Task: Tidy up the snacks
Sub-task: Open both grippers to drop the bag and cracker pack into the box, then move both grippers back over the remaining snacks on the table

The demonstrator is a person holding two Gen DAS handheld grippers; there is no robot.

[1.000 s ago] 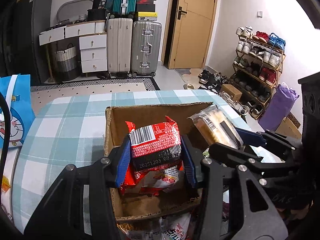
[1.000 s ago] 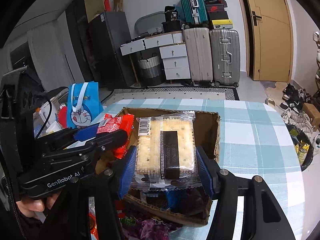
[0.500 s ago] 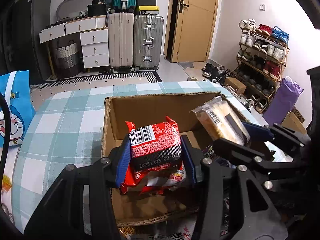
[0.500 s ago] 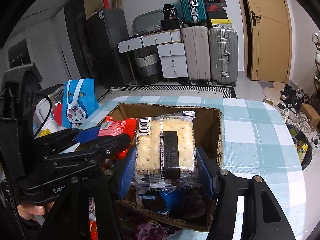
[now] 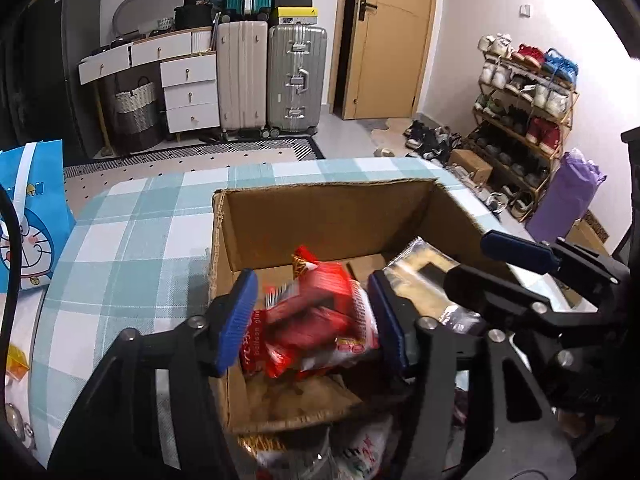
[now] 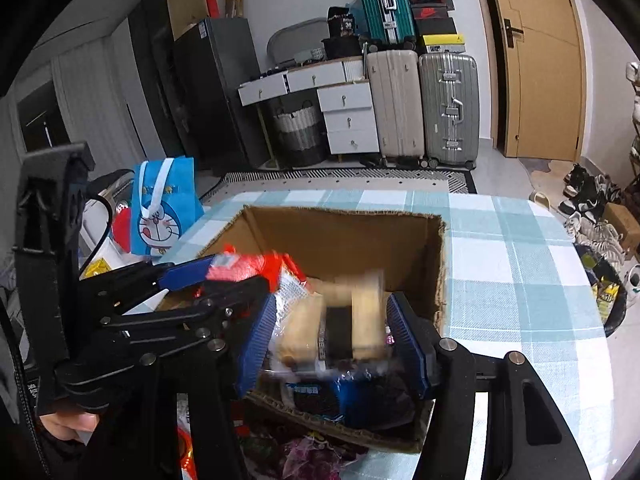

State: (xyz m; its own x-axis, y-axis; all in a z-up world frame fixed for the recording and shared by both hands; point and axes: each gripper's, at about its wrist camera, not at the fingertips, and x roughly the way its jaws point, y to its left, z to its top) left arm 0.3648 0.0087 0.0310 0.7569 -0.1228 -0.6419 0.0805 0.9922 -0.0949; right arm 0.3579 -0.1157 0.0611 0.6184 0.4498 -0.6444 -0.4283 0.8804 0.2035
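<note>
- Tool status, left side? Task is snacks into the carton.
- Left tool (image 5: 311,304): jaws have just been opening and the pads stand apart. Red snack pack (image 5: 320,316) sits between them, motion-blurred, over the near-left corner of the cardboard box (image 5: 320,216). Looks like a release in progress, so I'd call that pack free.
- Right one?
- Right tool (image 6: 332,320) is just beside it, over the near-right part of the same box. Cracker pack (image 6: 304,332) is between its pads, tilted and blurred. Can't tell whether the pads are pressing on it or it is slipping out.
- Anything under them?
- Dark and blue wrappers on the box floor, below the crackers. Box stands on the checked worktop (image 5: 132,240). More packs lie loose in front of its near wall (image 6: 312,452).
- How to finish the step cleanly?
- Hold both tools over the opening until each pack has landed. Open the right one fully rather than letting the crackers scrape out. They're brittle, so a short flat drop is best. Then lift straight up, clear of the near wall, one tool at a time, since the two are crowded together.
- Risk?
- Red pack catching the near rim and tipping outward.
</note>
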